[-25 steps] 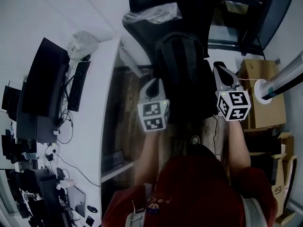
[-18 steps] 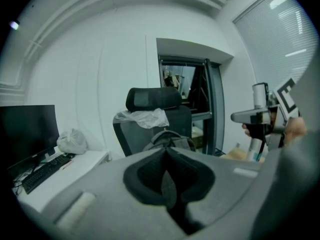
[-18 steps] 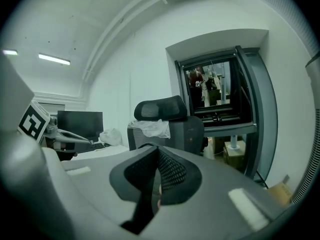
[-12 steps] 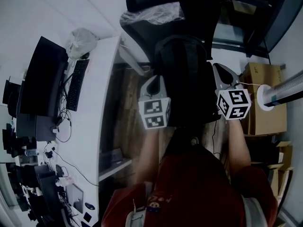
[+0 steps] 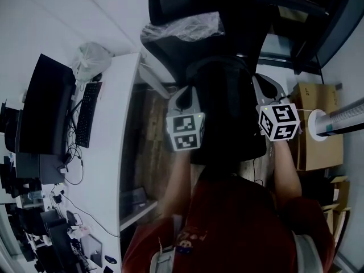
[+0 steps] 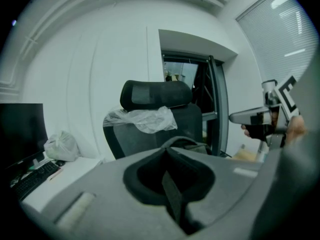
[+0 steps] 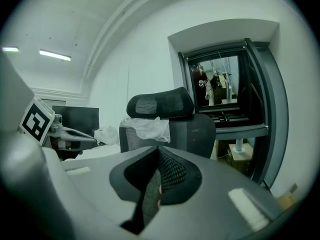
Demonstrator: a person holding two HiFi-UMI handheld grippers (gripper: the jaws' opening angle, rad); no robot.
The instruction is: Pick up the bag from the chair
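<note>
Bag (image 5: pixel 227 115) before chair (image 5: pixel 182 1), contents unseen; left tool (image 5: pixel 185 90), right tool (image 5: pixel 257 80) each clamped on strap (image 6: pixel 171 191).

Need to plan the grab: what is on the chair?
A dark bag lies on the chair; crumpled clear plastic is draped over its backrest. The bag covers the seat, so anything under it is hidden.
</note>
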